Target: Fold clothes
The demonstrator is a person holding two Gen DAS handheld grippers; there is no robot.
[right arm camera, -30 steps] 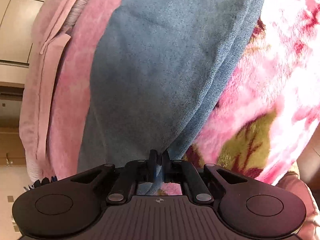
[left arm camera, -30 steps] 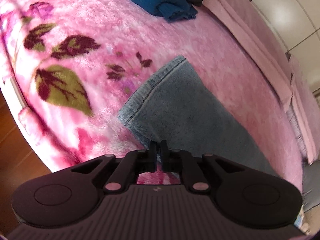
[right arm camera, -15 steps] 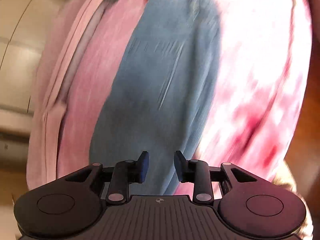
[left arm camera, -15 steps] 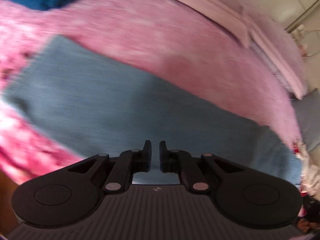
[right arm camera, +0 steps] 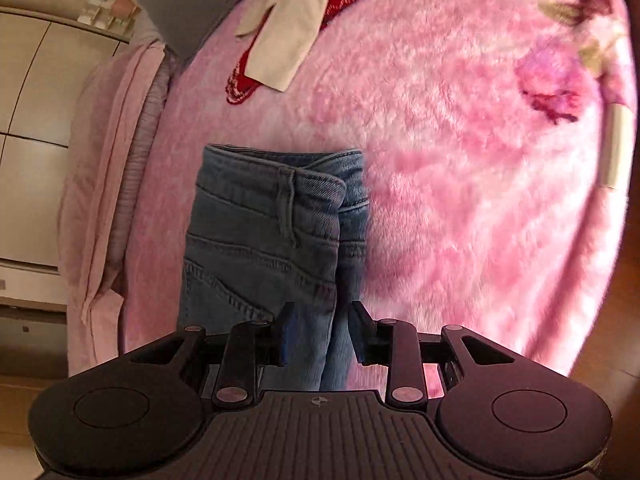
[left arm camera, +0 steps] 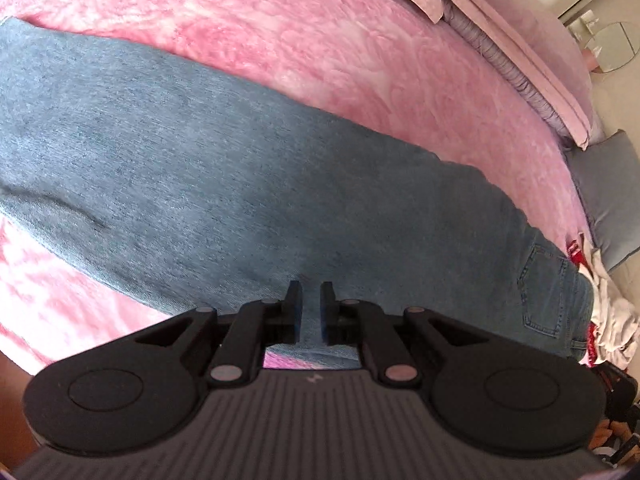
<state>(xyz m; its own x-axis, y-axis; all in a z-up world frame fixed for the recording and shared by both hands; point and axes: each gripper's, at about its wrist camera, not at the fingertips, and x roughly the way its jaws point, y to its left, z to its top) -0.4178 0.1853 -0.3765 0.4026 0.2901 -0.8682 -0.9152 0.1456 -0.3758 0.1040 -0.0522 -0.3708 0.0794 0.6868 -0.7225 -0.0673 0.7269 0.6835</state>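
Left wrist view: my left gripper (left arm camera: 310, 308) has let go — narrow gap, hovering over jeans (left arm camera: 240, 184) lying flat on the pink blanket (left arm camera: 320, 32); my right gripper (right arm camera: 320, 332) now spread wide over their waistband.

Landmark: jeans (left arm camera: 248, 184), lying flat along the pink blanket (left arm camera: 320, 40).
- Far side of jeans: broad bare blanket, open up to the pink bedding edge (left arm camera: 532, 68).
- Near side: narrower bare strip.
- Beyond the waistband (right arm camera: 280, 168): open blanket, then a white garment (right arm camera: 288, 36) over a red one (right arm camera: 240, 80).
- Grey pillow (left arm camera: 608, 192) past that pile.
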